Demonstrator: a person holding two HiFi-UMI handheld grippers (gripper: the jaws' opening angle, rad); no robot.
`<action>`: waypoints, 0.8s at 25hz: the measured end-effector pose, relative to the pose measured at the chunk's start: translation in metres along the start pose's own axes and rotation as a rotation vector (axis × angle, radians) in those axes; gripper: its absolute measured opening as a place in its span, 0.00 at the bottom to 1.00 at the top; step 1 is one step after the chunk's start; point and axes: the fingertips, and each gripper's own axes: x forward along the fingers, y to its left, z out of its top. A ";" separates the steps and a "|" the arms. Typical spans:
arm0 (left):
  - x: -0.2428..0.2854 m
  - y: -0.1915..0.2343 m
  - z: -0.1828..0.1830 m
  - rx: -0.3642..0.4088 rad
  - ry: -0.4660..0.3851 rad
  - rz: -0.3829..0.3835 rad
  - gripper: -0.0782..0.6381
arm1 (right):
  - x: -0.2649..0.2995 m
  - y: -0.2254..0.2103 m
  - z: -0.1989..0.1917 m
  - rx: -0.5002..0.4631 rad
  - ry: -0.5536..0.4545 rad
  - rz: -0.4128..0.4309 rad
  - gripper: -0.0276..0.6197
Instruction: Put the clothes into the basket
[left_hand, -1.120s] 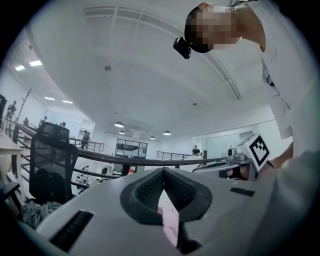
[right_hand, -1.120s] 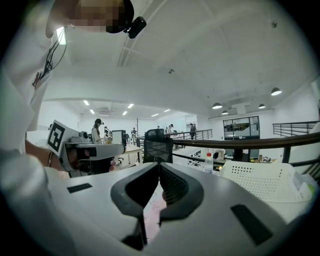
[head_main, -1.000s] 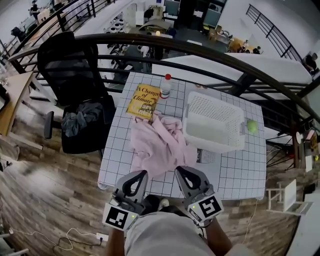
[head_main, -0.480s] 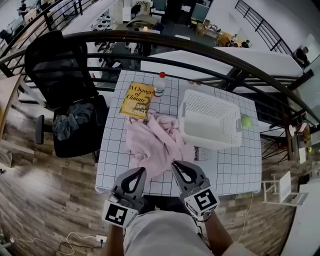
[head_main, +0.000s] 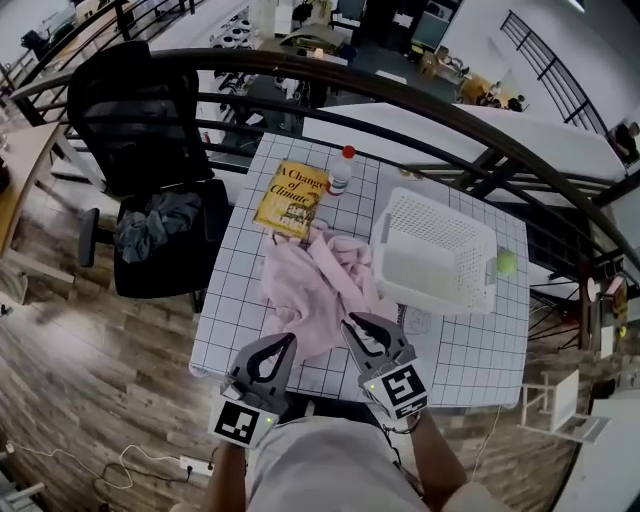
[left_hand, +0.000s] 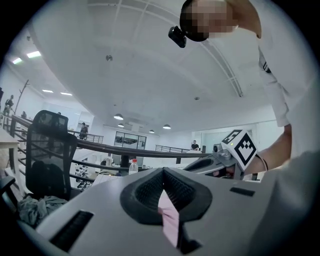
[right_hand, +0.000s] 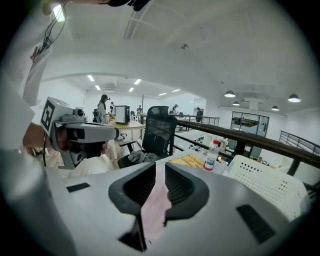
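1. The pink garment (head_main: 315, 290) lies spread on the desk (head_main: 470, 345) just beside the white basket (head_main: 440, 218), so we judge the carry short
2. Both tools hang over its near edge, placed to take the hem: the left hand-held gripper (head_main: 291, 339) has its tips pressed together, while the right hand-held gripper (head_main: 348, 322) has just been easing apart to a slit (pink shows through, nothing pinched yet)
3. The yellow book (head_main: 296, 197) reads "A Change of Climate"; the bottle (head_main: 340, 175) label is too small to read
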 end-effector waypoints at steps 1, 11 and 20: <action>0.002 0.001 -0.002 0.004 0.004 0.006 0.11 | 0.004 -0.001 -0.003 -0.014 0.017 0.014 0.13; 0.020 0.001 -0.017 0.036 0.054 0.027 0.11 | 0.048 -0.012 -0.046 -0.151 0.166 0.134 0.37; 0.028 0.009 -0.023 0.033 0.075 0.054 0.11 | 0.083 -0.005 -0.086 -0.217 0.319 0.229 0.58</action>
